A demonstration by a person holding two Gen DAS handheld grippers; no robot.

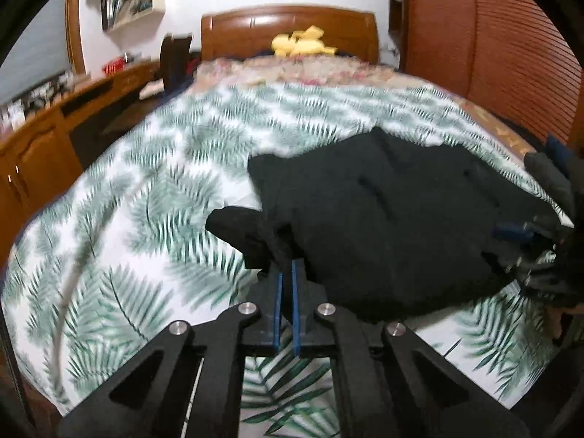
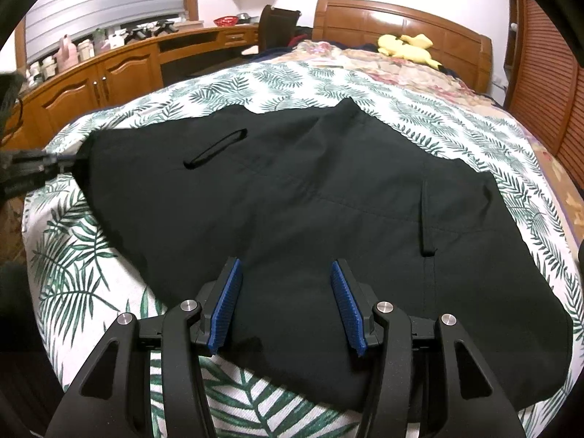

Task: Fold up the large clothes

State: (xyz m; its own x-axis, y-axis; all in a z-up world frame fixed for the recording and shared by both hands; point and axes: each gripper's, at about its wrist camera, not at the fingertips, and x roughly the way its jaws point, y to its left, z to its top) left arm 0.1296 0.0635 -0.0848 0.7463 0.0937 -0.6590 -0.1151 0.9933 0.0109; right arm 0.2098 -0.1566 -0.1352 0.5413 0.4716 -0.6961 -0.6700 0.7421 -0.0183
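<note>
Black garment (image 2: 328, 200) spread across the bed (image 2: 91, 248).
My left hand-held gripper (image 1: 286, 273) pinches its edge; my right hand-held gripper (image 2: 286, 284) hovers agape above it.

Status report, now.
Left gripper shut on garment edge. Right gripper open above near hem. Garment spread on bed. Nothing blocking.

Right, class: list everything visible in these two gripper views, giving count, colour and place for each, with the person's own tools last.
black garment: one, black, spread on the bedspread
bedspread: one, white with green leaves, covering the bed
plush toy: one, yellow, by the headboard
headboard: one, brown wood, far end
cabinets: a run, brown wood, along the left wall
left gripper: black, blue pads, shut on garment's edge
right gripper: black, blue pads, open above garment
</note>
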